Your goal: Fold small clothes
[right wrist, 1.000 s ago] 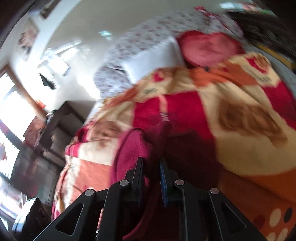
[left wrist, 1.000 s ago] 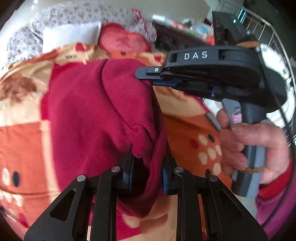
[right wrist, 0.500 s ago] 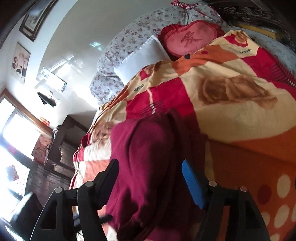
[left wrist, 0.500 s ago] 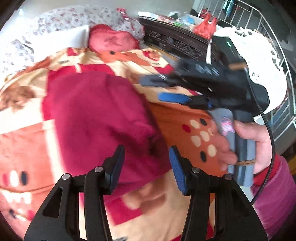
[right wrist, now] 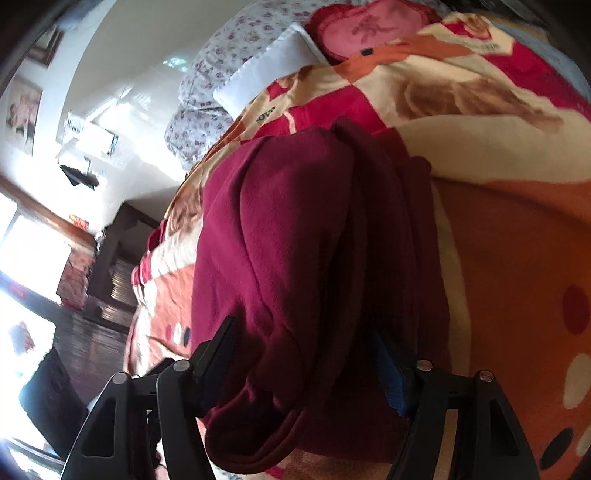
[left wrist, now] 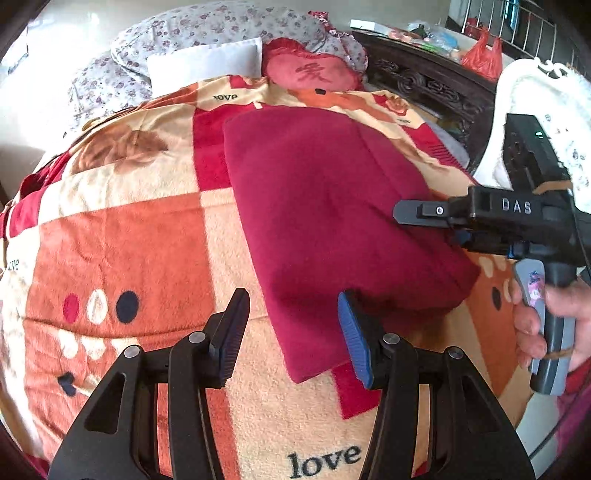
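- We find the dark red fleece garment (left wrist: 332,221) lying folded and mostly flat on the patchwork fleece blanket in orange, cream and red (left wrist: 122,251) that covers the bed.
- In the left wrist view, the garment's near corner reaches toward the left gripper (left wrist: 295,332). The jaws of this gripper stand wide apart and hold nothing; the corner lies between and just ahead of them.
- The blue pad of the right-hand fingertip (left wrist: 352,332) sits over the garment's near edge; we cannot tell whether it touches the cloth.
- The right gripper (left wrist: 410,212), black and marked "DAS", enters the left wrist view from the right, held by the person's right hand (left wrist: 546,325). Its tip is at the garment's right edge.
- In the right wrist view, the right gripper (right wrist: 303,354) has its jaws spread apart, with a bunched fold of the garment (right wrist: 295,240) lying between them. The cloth is not pinched; we cannot tell whether the pads touch it.
- At the head of the bed we note 1 heart-shaped red cushion with a character on it (left wrist: 314,72), 1 white pillow (left wrist: 207,64) beside it, and a floral-print quilt (left wrist: 207,29) behind both.
- A dark carved wooden cabinet (left wrist: 424,79) stands beyond the bed on the right, with a red plastic bag (left wrist: 480,55) on top.
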